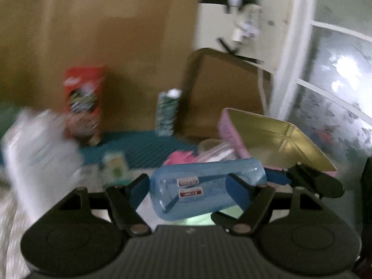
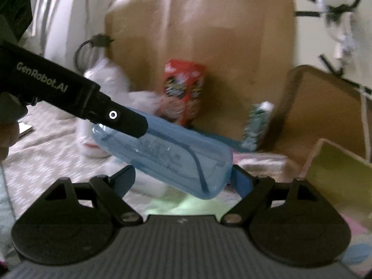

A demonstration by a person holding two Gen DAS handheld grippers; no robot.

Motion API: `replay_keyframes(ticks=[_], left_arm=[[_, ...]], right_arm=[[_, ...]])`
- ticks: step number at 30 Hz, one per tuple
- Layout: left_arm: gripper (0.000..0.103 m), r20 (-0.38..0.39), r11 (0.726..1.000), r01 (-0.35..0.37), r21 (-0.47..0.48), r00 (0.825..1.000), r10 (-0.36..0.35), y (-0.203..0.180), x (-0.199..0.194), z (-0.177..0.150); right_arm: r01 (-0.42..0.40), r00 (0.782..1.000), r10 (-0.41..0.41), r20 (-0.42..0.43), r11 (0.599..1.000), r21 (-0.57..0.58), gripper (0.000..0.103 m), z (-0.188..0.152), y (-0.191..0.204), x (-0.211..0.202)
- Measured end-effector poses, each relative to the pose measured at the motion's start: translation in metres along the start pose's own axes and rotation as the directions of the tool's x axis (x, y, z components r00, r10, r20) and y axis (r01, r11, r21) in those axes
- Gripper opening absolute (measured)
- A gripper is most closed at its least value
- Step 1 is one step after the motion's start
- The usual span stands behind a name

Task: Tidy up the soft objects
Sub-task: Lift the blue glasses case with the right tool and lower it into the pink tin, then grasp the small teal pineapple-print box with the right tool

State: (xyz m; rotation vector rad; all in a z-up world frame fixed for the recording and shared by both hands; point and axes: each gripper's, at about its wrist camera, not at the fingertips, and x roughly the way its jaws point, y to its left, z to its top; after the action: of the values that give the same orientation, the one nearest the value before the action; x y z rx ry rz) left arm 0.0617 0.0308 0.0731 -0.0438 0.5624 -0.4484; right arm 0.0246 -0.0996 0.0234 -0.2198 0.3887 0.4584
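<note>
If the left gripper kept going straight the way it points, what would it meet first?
The blue translucent case already sits between the left gripper's fingers, so it comes first. Beyond it, probably the pink cloth or the open tin; blur leaves depth unclear.

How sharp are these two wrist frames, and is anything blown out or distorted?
Left wrist view: heavy motion smear on the white bag and red box, the blue plastic case fairly sharp, window glaring at right. Right wrist view: background softly blurred, the case clearer, a greenish glow beneath it. Both show fisheye bending and dark corners.
</note>
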Motion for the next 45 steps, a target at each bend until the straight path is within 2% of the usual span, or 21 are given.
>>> replay_keyframes(ticks=[4,8,14,24,26,28,30,33,38,41,43,45], left_arm=[[0.074,0.008,0.994,0.061,0.090,0.998,-0.062,-0.043,0.034,0.020],[0.075,-0.011,0.981,0.136,0.139,0.991,-0.136,-0.084,0.073,0.037],[0.075,-0.068,0.963,0.207,0.171,0.978,-0.198,-0.132,0.130,0.051],[0.077,-0.102,0.953,0.213,0.213,0.975,-0.195,-0.174,0.190,0.060],[0.080,-0.106,0.959,0.178,0.218,0.982,-0.158,-0.177,0.201,0.059],[0.080,-0.103,0.966,0.137,0.221,0.988,-0.117,-0.177,0.209,0.056],[0.079,-0.093,0.971,0.112,0.213,0.991,-0.094,-0.172,0.208,0.054],[0.079,-0.053,0.976,0.102,0.191,0.994,-0.094,-0.158,0.192,0.051],[0.080,0.040,0.982,0.061,0.181,0.997,-0.069,-0.116,0.130,0.033],[0.080,0.049,0.986,0.022,0.168,0.998,-0.031,-0.080,0.088,0.009],[0.080,0.036,0.986,-0.020,0.165,0.999,0.014,-0.055,0.062,-0.010],[0.080,0.025,0.984,-0.076,0.162,0.997,0.073,-0.032,0.042,-0.029]], right_arm=[[0.108,0.994,-0.108,0.006,0.994,0.025,0.090,-0.002,-0.042,-0.016],[0.213,0.977,-0.213,-0.011,0.976,0.049,0.090,-0.008,-0.085,-0.030],[0.304,0.952,-0.298,-0.074,0.948,0.096,0.090,-0.026,-0.145,-0.041],[0.376,0.922,-0.346,-0.172,0.908,0.187,0.090,-0.042,-0.199,-0.029],[0.402,0.910,-0.367,-0.193,0.896,0.189,0.090,-0.043,-0.202,-0.022],[0.449,0.888,-0.413,-0.204,0.875,0.180,0.090,-0.045,-0.202,-0.015],[0.464,0.879,-0.429,-0.210,0.869,0.169,0.091,-0.048,-0.201,-0.012],[0.452,0.887,-0.422,-0.186,0.877,0.166,0.090,-0.048,-0.195,-0.018],[0.461,0.885,-0.445,-0.138,0.879,0.121,0.088,-0.041,-0.182,-0.032],[0.426,0.904,-0.413,-0.106,0.891,0.160,0.073,-0.027,-0.175,-0.038],[0.362,0.932,-0.352,-0.084,0.911,0.199,0.054,-0.014,-0.165,-0.037],[0.267,0.964,-0.261,-0.057,0.934,0.236,0.045,-0.001,-0.149,-0.032]])
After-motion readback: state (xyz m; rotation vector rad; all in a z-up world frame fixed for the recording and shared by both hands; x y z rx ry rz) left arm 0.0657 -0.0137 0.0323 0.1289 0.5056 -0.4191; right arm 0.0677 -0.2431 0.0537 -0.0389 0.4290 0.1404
